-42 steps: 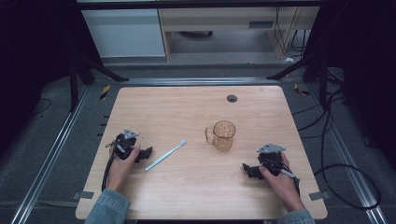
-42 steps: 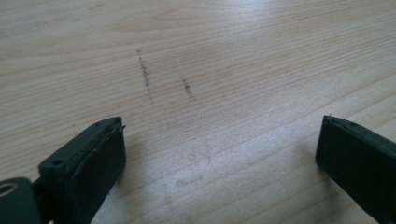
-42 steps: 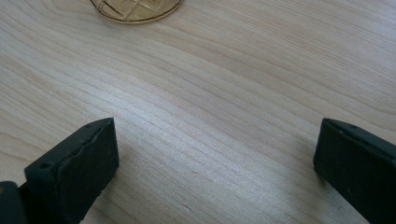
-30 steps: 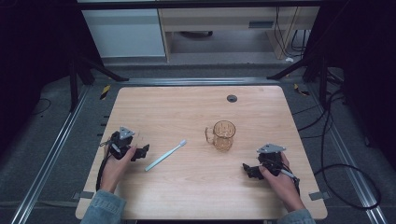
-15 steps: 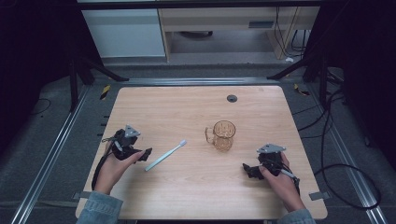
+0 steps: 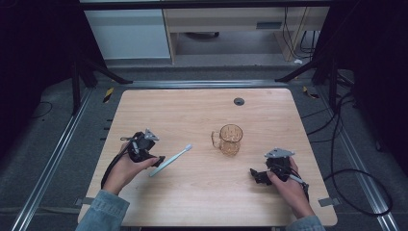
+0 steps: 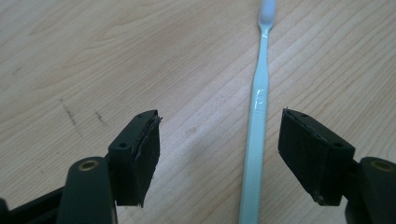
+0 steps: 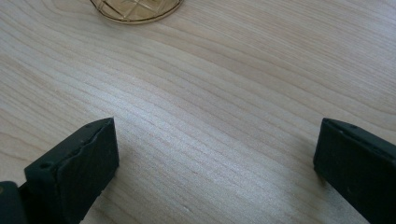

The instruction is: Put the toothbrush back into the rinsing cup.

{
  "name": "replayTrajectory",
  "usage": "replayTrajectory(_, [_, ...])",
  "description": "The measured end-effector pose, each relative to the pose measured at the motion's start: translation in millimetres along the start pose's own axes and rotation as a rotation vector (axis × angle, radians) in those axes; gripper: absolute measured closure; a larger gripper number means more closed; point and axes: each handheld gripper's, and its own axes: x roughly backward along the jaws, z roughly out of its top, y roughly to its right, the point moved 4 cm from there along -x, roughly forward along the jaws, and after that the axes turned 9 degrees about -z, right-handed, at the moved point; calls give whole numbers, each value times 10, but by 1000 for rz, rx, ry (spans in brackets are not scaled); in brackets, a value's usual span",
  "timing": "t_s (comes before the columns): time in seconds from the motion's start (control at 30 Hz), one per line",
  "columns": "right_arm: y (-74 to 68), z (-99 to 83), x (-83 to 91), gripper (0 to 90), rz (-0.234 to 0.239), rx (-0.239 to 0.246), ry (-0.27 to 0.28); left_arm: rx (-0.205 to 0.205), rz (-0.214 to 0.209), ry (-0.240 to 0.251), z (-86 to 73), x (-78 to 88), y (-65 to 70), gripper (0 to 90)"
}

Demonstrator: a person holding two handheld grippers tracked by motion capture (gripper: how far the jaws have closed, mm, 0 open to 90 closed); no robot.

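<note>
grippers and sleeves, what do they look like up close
Both are black handheld tools. The left gripper and the right gripper each carry a grey three-cornered plate on top and trail a black cable. Each ends in two chunky black jaws with flat rectangular pads, small screw holes along the edges and brass-coloured pivots behind. The person wears blue denim sleeves.

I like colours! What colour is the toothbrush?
Pale mint-blue toothbrush, clearest in the left gripper view.

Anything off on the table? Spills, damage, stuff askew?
Nothing stands out. The toothbrush lies flat and whole between the left claw's pads, untouched. The amber mug stands upright, no spill. The right claw is open over bare wood.
</note>
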Motion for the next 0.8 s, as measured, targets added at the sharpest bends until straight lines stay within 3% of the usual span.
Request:
replayTrajectory(0.1, [0,0,0,4,0,0,0,-27,2,-48,66,-43,17,307])
replayTrajectory(0.53, [0,0,0,4,0,0,0,-72,-37,-161,321,-87,50,354])
replayTrajectory(0.8, [0,0,0,4,-1,0,0,-76,-31,-190,413,-68,71,347])
